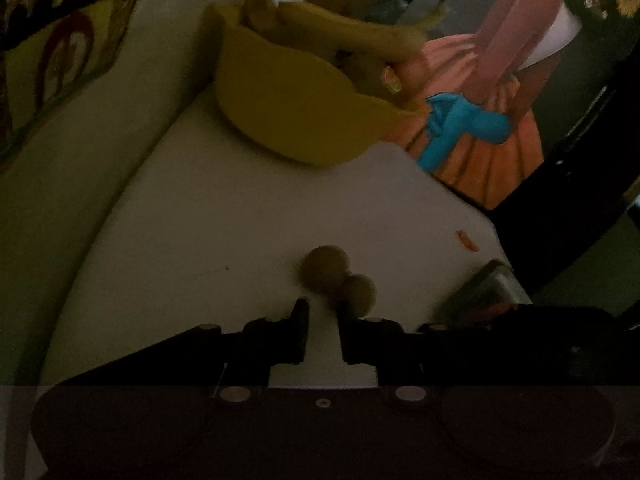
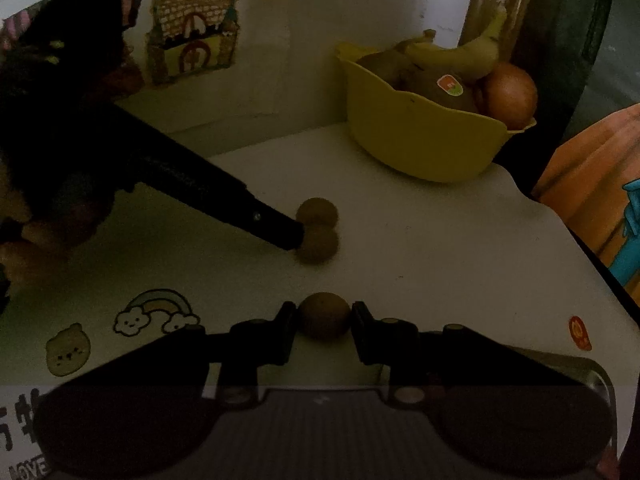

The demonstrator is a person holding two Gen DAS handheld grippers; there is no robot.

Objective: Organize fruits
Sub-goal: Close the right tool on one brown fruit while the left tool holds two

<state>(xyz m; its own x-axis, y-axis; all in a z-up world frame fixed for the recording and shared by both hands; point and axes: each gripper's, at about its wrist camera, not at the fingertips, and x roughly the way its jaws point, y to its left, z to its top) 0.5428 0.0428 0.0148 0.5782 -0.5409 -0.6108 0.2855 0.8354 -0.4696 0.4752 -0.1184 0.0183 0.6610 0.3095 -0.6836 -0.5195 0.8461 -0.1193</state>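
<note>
1. Left wrist view: the left gripper (image 1: 323, 316) looks along the white table (image 1: 200, 220) toward two small round brown fruits (image 1: 338, 276) that touch each other just past its fingertips. The nearer fruit sits a bit right of the jaw line and touches the right fingertip (image 1: 348, 312). Jaws drawn close together, only a narrow strip of table between them, nothing pinched. The yellow bowl (image 1: 288, 100) w/ bananas (image 1: 340, 24) is far, beyond the pair and slightly left

2. Right wrist view: the right gripper (image 2: 323, 318) has a third round brown fruit (image 2: 324, 316) squarely between its fingertips, pads on both sides of it, so it looks pinched, resting on or just over the table (image 2: 420, 240). Round fruit, so no long axis to line up. The left gripper (image 2: 294, 236) comes in from the left, its tip touching the nearer of the fruit pair (image 2: 318, 228). The bowl (image 2: 420, 140), w/ a banana (image 2: 460, 52), a stickered fruit (image 2: 440, 88) and an orange (image 2: 510, 94), is far right, well apart from both grippers. Judgement: right hand's fruit is ready to carry far and right to the bowl; left jaws need to spread first
</note>
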